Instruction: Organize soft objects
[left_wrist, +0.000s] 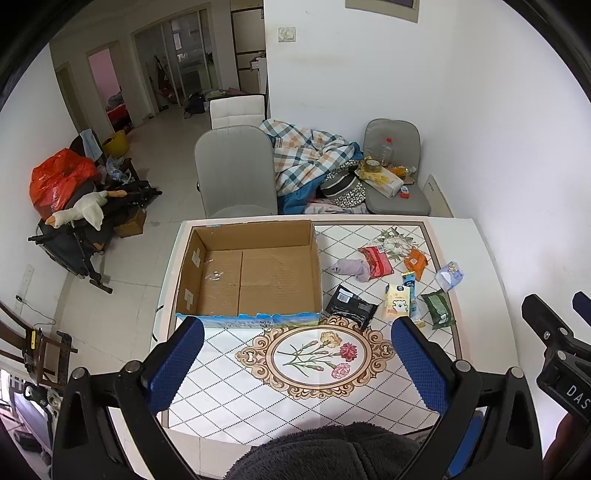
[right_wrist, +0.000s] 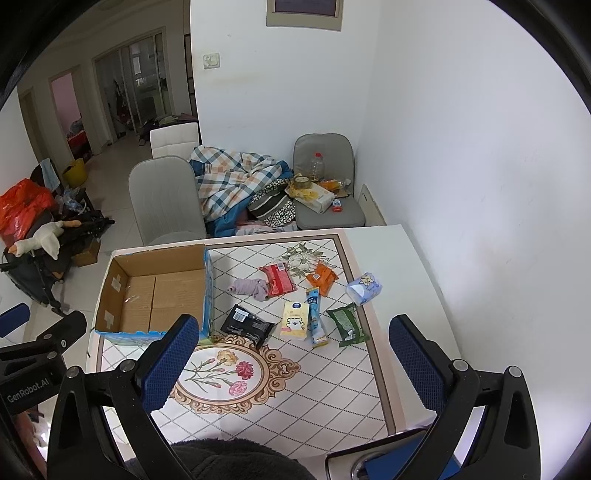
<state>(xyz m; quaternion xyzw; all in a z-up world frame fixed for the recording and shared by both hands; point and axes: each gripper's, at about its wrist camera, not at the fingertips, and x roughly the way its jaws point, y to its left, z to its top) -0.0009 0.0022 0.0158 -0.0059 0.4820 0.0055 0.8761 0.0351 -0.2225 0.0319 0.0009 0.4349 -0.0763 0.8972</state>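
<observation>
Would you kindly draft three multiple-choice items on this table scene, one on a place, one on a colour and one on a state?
1. Where does the cardboard box stand on the table?
A. on its left part, left of the packets
B. at its right edge, by the wall
C. in the middle, on the flower medallion

2. What colour is the packet lying nearest the right gripper?
A. red
B. green
C. white

3. In what state is the box?
A. open and holding no packets
B. taped shut
C. filled with packets

Answers:
1 A: in both views the box sits left of the purple cloth and the packets.
2 B: the green packet lies at the group's right, near edge, closest to that gripper.
3 A: its bare floor shows, and both the right gripper and the left gripper are open, holding nothing.
</observation>
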